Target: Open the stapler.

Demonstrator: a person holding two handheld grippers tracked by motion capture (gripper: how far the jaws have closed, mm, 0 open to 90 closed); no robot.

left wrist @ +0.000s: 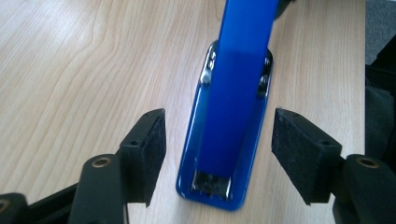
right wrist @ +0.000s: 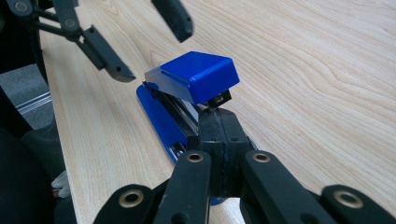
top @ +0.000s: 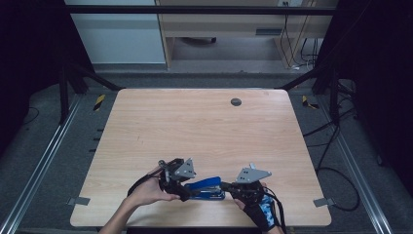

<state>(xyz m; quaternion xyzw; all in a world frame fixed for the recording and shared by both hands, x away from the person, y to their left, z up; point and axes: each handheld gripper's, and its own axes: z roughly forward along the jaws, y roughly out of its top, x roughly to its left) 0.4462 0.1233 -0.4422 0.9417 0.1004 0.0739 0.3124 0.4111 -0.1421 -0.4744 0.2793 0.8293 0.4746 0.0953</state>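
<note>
Stapler rear hidden behind right claw

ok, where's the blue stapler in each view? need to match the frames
High view: stapler lies near the table's near edge, between the left gripper and right gripper.
Left gripper view: centre, running up from the bottom, between the open fingers.
Right gripper view: centre-left, top arm raised, just beyond the shut fingers.
Shared landmark: the light wood-grain table under it.

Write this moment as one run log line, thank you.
object: blue stapler on table | left gripper: open, astride stapler | right gripper: shut at stapler's end
</note>
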